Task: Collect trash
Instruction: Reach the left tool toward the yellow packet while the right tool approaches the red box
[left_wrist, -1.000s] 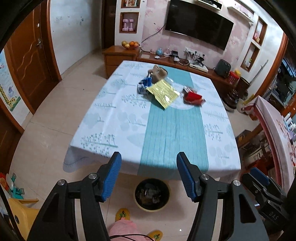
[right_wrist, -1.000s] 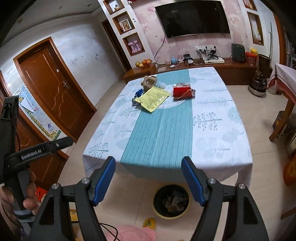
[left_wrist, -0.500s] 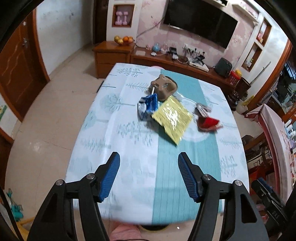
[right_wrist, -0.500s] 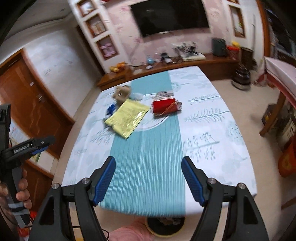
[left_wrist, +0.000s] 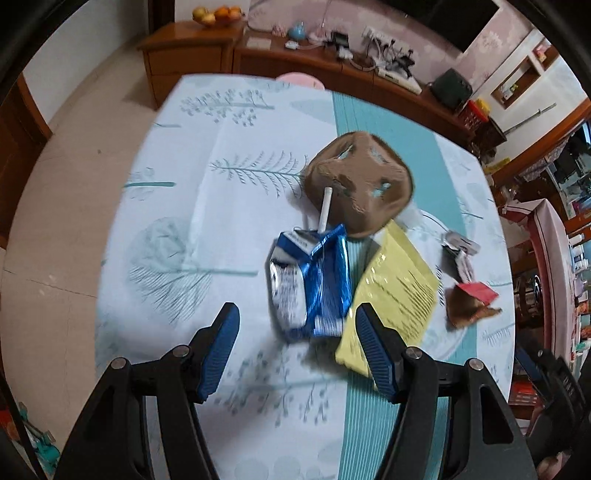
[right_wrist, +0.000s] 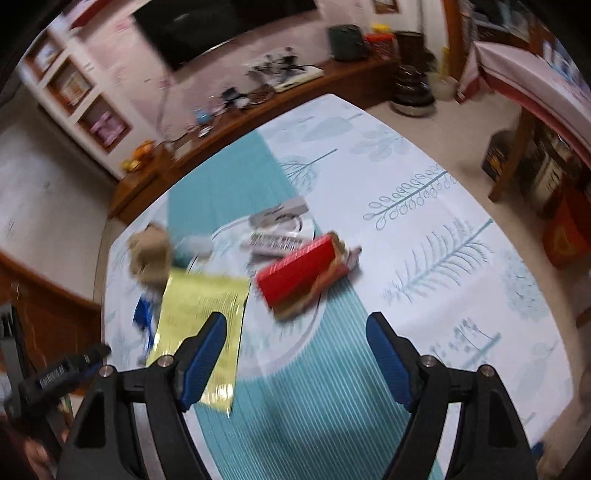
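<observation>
Both tools are closing on the desk (left_wrist: 229, 229) trash. Left tool (left_wrist: 295, 350), released, is hanging just short of the blue carton (left_wrist: 314, 284); right tool (right_wrist: 295, 354), jaws just widened and empty, is apparently lining up on the blurred red box (right_wrist: 299, 273).
</observation>
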